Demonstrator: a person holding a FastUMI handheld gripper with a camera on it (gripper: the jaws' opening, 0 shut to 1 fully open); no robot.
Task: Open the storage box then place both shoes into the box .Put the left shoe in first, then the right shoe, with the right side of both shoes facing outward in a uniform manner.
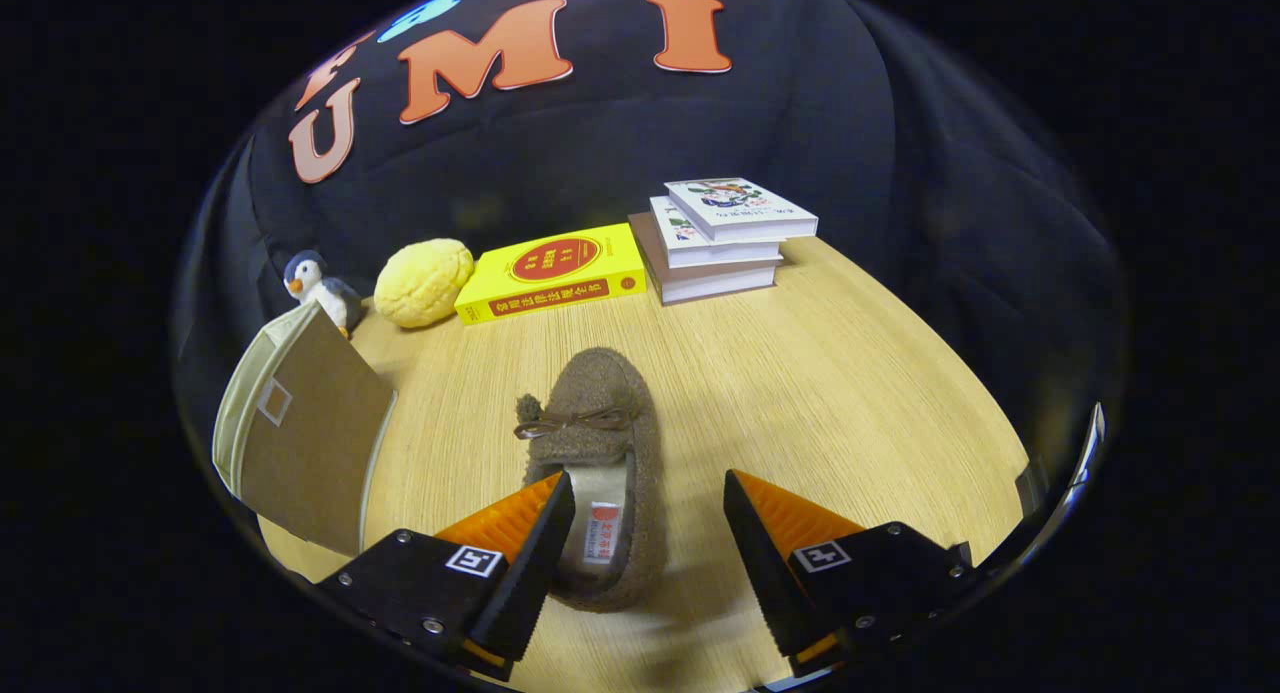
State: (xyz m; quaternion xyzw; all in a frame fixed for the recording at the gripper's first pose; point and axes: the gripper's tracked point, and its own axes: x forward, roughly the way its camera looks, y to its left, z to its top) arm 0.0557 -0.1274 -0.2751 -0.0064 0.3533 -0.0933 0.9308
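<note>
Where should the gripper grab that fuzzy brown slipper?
Probably on the side wall beside the heel opening of the slipper, coming from above: one finger inside, one outside. The slipper lies flat on the table, opening up, heel between the fingers of the open gripper, so that rim is nearest.

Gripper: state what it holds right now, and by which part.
Nothing is held. The gripper is open, its fingers spread either side of the brown slipper on the table, near its heel end; neither presses on it.
</note>
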